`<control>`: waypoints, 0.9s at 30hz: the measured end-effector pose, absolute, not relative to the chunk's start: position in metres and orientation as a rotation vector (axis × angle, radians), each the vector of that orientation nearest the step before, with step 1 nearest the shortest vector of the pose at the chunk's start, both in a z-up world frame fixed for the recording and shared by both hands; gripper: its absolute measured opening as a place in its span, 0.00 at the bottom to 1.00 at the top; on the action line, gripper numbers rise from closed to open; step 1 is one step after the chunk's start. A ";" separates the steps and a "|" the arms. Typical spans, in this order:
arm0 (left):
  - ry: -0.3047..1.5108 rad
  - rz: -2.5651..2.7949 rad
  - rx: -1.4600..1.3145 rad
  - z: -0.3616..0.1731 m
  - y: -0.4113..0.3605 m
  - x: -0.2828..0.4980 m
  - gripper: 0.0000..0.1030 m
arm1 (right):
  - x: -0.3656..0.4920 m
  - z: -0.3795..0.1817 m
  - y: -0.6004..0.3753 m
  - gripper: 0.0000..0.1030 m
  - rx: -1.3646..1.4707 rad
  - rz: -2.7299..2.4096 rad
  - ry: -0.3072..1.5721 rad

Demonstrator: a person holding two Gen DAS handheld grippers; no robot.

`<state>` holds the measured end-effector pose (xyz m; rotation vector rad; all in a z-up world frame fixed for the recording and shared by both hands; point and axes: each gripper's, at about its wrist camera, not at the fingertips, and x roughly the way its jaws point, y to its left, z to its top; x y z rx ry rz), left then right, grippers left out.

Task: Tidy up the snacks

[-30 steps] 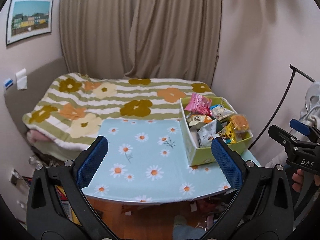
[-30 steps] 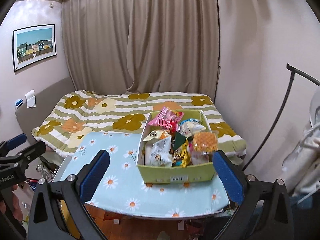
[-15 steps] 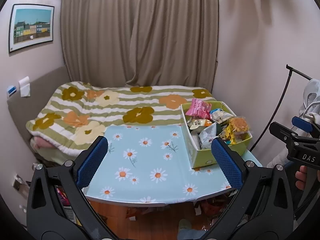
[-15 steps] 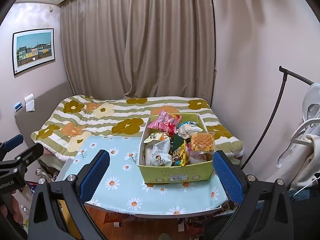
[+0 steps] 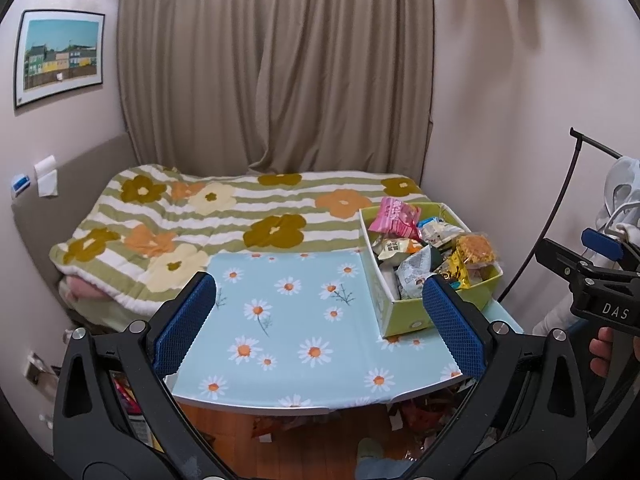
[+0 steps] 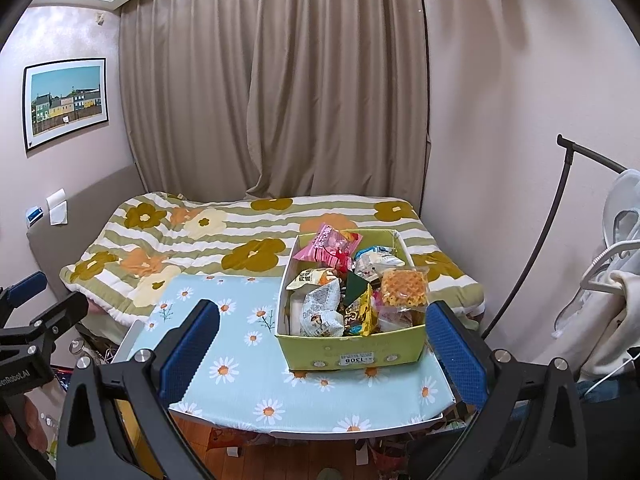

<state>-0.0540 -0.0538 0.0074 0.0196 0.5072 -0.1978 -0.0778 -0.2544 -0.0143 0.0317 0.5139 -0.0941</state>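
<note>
A green cardboard box (image 6: 352, 350) (image 5: 404, 314) stands on the right part of a small table with a light-blue daisy cloth (image 6: 240, 336) (image 5: 288, 320). It is heaped with snack packets: a pink bag (image 6: 328, 248) at the back, a silver bag (image 6: 320, 308), a yellow packet (image 6: 362, 314), an orange waffle snack (image 6: 404, 288). My left gripper (image 5: 320, 324) is open and empty, held back from the table's front edge. My right gripper (image 6: 324, 346) is open and empty, in front of the box.
A bed with a flowered striped quilt (image 6: 208, 240) lies behind the table. Curtains (image 6: 280, 100) hang at the back. A black clothes rack with white garments (image 6: 616, 248) stands at the right. Litter lies on the wooden floor under the table (image 5: 320, 428).
Both grippers have drawn back and up from the table, so table and box look smaller and lower. Jaws stay open. Nothing on the table moved.
</note>
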 end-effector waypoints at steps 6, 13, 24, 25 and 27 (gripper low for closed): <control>0.506 -0.194 0.025 0.007 -0.052 -0.053 1.00 | -0.074 -0.013 -0.253 0.99 0.031 -0.094 0.517; 0.506 -0.194 0.026 0.007 -0.052 -0.053 1.00 | -0.073 -0.013 -0.254 0.99 0.030 -0.095 0.518; 0.500 -0.193 0.031 0.007 -0.052 -0.053 1.00 | -0.070 -0.012 -0.254 0.99 0.028 -0.096 0.517; 0.495 -0.185 0.034 0.007 -0.052 -0.053 1.00 | -0.071 -0.012 -0.253 0.99 0.030 -0.095 0.517; 0.479 -0.160 0.044 0.007 -0.051 -0.054 1.00 | -0.071 -0.012 -0.254 0.99 0.030 -0.094 0.517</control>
